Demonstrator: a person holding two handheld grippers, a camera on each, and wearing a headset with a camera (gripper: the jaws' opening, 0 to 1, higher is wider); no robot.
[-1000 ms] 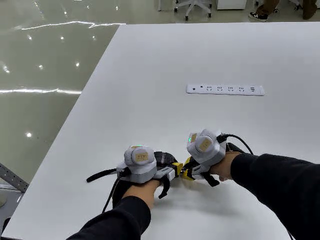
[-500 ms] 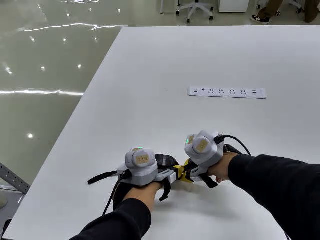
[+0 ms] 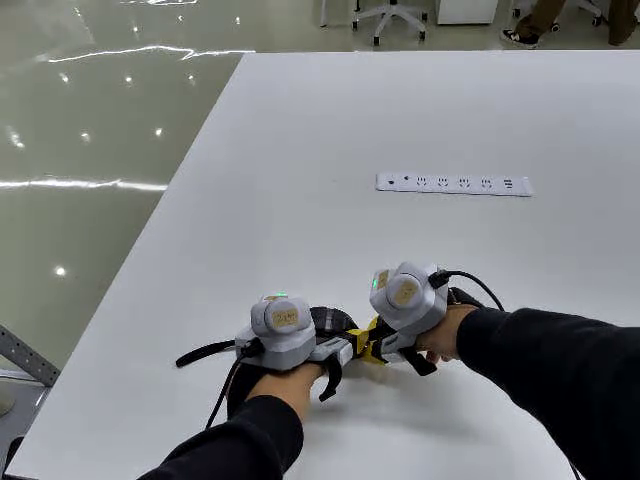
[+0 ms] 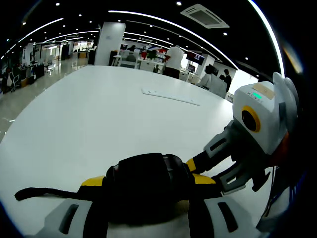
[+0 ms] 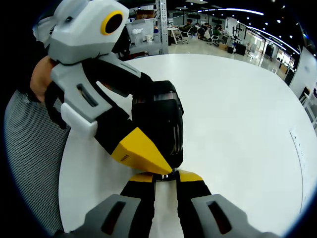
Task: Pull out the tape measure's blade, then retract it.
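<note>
From the head view I see both tools low at the near edge of the white table, noses meeting over the tape measure, but their housings cover the tips, so I cannot judge either grip from there. The left gripper view settles one side: the left gripper is clamped on the black and yellow case, one jaw on each flank, and the case rests on the tabletop. The right gripper view settles the other: the right gripper has its yellow-tipped fingers drawn together on the small metal end hook, right against the yellow corner of the case. That view also shows the ribbed black side of the case, which the left gripper view hides behind the case's rounded back. The black strap trails off to the left on the table in the head view, and it shows as a dark loop in the left gripper view. The white power strip lies well apart, farther up the table; the left gripper view has it as a thin bar in the distance. My count: two grippers, one tape measure, one strap, one power strip, one table, and one office chair past the far edge.
</note>
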